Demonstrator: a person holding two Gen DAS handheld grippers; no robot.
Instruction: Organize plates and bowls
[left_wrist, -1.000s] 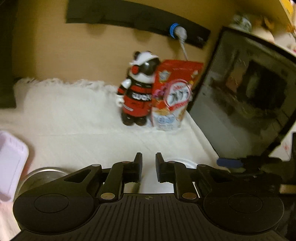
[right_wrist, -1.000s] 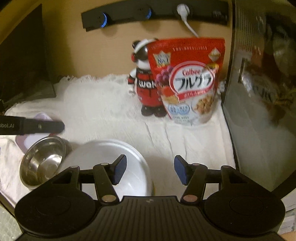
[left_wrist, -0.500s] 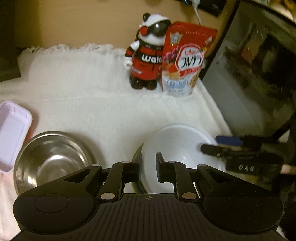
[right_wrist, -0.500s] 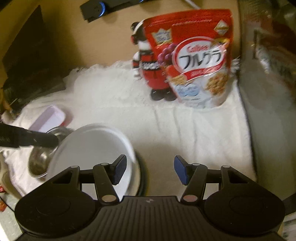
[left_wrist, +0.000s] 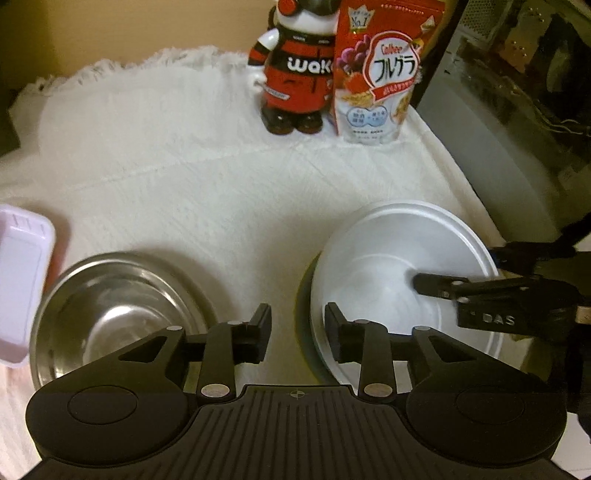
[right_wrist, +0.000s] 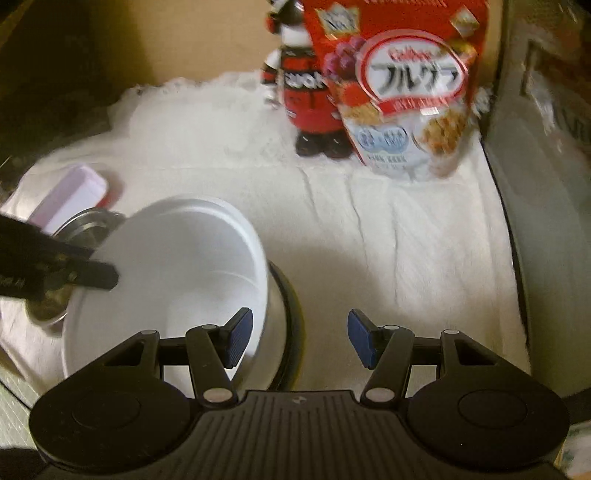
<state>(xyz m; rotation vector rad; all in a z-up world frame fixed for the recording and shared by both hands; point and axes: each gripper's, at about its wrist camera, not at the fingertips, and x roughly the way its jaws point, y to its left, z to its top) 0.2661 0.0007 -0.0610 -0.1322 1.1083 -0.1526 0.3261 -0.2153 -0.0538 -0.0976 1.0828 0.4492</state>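
Observation:
A white bowl (left_wrist: 391, 258) rests on a dark plate (left_wrist: 303, 314) on the white cloth, with a steel bowl (left_wrist: 118, 310) to its left. My left gripper (left_wrist: 297, 332) hangs over the white bowl's left rim, one finger outside and one inside. Its jaws are opening and the pads are not pressing on the rim. In the right wrist view the white bowl (right_wrist: 166, 273) lies at lower left. My right gripper (right_wrist: 301, 341) stands open astride its right rim and the dark plate's edge (right_wrist: 293, 314), with its blue pads (right_wrist: 240, 339) clear of both.
A pink rectangular container (left_wrist: 18, 288) lies left of the steel bowl. At the back stand a red-and-black mascot figure (left_wrist: 295, 74) and a red cereal bag (left_wrist: 376, 74). A dark-fronted appliance (left_wrist: 517, 110) walls off the right side. The white cloth (left_wrist: 184, 184) covers the surface.
Both grippers have sunk and tipped down over the white bowl. The left jaws, shut before, have parted around the left rim. The right jaws keep the same gap.

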